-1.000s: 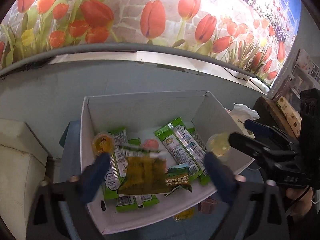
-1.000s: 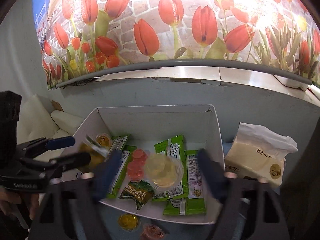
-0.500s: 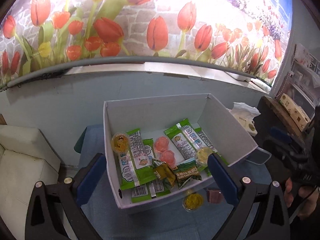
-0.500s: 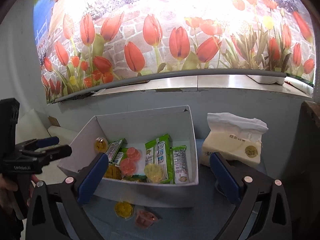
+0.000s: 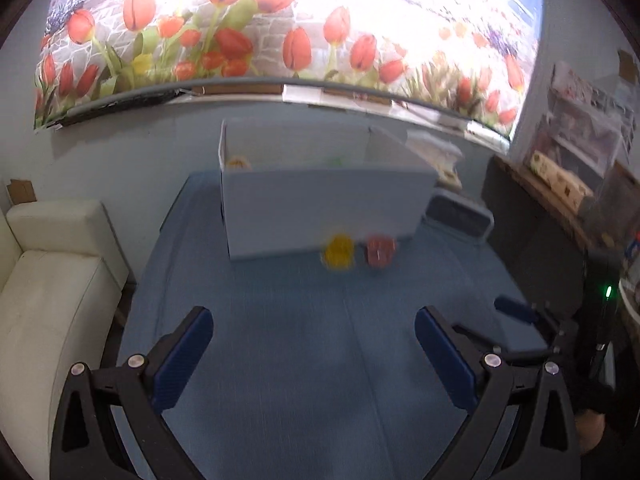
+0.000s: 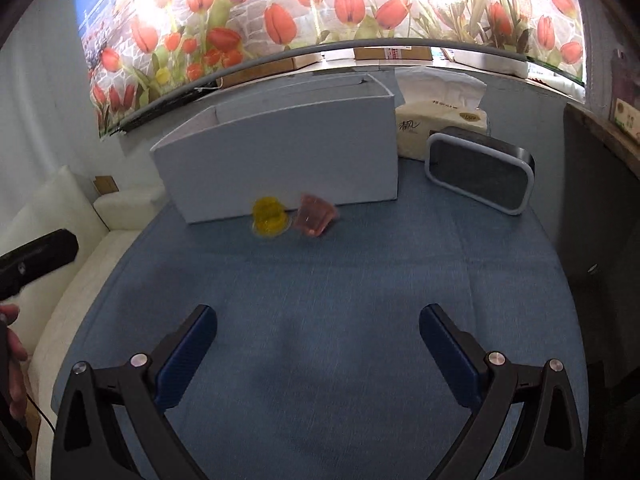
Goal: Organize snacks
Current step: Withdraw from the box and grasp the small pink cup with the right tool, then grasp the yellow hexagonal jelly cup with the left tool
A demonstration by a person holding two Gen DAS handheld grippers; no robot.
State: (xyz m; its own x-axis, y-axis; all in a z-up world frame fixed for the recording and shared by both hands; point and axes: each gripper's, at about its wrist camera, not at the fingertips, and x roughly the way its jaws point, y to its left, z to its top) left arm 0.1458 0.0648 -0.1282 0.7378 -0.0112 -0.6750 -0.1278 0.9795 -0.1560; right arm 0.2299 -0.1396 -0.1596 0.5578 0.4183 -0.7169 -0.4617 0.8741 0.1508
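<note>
Ahead, mid-frame, the yellow jelly cup (image 6: 269, 216) and pink jelly cup (image 6: 315, 220) sit against the white box (image 6: 280, 160); right gripper (image 6: 318, 354) and left gripper (image 5: 312, 354) both gape empty, about equally distant.

Yellow jelly cup (image 6: 269, 216) beside pink jelly cup (image 6: 315, 219), tipped, touching white box (image 6: 280, 160) front.

Both the left gripper (image 5: 312, 354) and the right gripper (image 6: 318, 350) now sit back over the table (image 6: 320, 288), away from the box (image 6: 280, 160), whose contents drop from sight.
</note>
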